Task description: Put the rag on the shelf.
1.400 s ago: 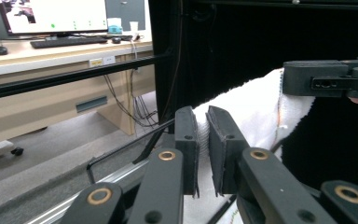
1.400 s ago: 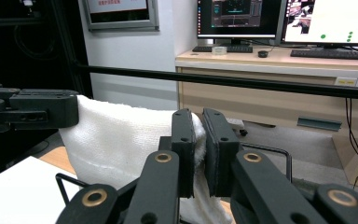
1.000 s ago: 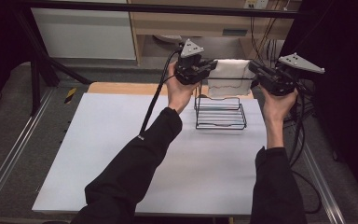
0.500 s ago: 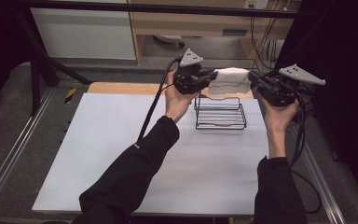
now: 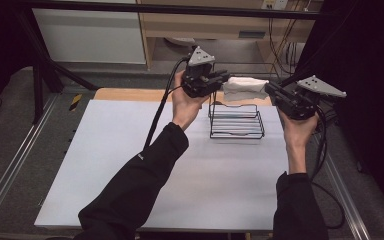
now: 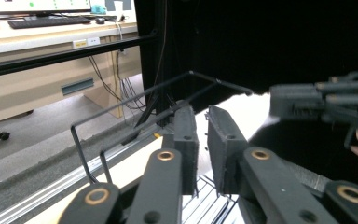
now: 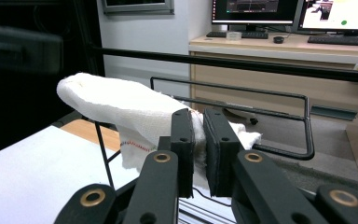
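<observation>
High view: both tools clamp cloth [image 5: 245, 88] ends over rack [image 5: 236, 121].
Left tool [image 5: 221, 80], right tool [image 5: 272, 91]: keep cloth taut, lower level.

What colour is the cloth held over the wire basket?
White, with a thin red stitch line; the cloth shows best in the right gripper view.

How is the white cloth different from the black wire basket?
The white cloth is soft and crumpled, while the black wire basket is stiff, made of thin bars you can see through. The cloth hangs in the air, pinched between the left gripper and the right gripper; the basket stands on the white table. The cloth is above the basket. Both are at the table's far side.
</observation>
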Available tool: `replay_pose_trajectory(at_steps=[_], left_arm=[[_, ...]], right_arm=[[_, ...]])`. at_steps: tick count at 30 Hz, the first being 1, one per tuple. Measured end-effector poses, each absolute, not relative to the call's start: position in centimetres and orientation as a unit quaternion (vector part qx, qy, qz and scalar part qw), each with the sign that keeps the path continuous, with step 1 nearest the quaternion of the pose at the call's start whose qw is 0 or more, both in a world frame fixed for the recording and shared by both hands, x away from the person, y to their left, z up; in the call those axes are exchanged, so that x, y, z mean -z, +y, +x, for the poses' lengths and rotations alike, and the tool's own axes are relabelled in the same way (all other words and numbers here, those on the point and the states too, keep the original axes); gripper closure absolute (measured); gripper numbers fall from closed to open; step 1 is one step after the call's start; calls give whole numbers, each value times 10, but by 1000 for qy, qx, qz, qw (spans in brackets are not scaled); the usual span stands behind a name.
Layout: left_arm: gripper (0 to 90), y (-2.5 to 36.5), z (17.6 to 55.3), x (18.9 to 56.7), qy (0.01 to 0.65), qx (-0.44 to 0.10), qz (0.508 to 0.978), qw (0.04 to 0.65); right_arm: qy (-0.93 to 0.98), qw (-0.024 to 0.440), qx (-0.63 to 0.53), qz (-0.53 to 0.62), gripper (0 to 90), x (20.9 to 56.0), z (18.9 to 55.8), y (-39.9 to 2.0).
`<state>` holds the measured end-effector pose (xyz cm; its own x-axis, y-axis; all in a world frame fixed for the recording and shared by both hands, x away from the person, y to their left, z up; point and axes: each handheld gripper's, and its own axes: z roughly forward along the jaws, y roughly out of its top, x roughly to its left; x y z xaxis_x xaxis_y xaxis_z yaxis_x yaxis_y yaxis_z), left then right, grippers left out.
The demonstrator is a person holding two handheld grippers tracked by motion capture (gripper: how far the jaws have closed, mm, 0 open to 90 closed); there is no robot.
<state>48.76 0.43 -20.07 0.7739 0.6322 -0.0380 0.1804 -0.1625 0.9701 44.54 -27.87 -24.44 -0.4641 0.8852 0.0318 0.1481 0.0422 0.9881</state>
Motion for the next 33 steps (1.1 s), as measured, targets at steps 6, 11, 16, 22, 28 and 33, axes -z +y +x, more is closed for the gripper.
replay_pose_trajectory(at_steps=[6, 11, 16, 22, 28, 33], left_arm=[[863, -9, 499, 199, 297, -172, 749, 566], [882, -16, 499, 210, 293, -169, 765, 548], [892, -15, 496, 224, 289, -164, 771, 542], [893, -13, 494, 233, 287, -161, 772, 543], [895, -14, 494, 237, 286, -167, 778, 534], [897, -16, 496, 242, 288, -166, 782, 527]], right_arm=[[647, 326, -563, 399, 828, 250, 445, -279], [647, 321, -564, 400, 827, 253, 444, -281], [649, 320, -563, 399, 824, 255, 443, -281], [654, 319, -559, 398, 818, 258, 443, -281], [662, 308, -559, 394, 771, 261, 441, -283], [664, 302, -564, 388, 704, 258, 434, -288]])
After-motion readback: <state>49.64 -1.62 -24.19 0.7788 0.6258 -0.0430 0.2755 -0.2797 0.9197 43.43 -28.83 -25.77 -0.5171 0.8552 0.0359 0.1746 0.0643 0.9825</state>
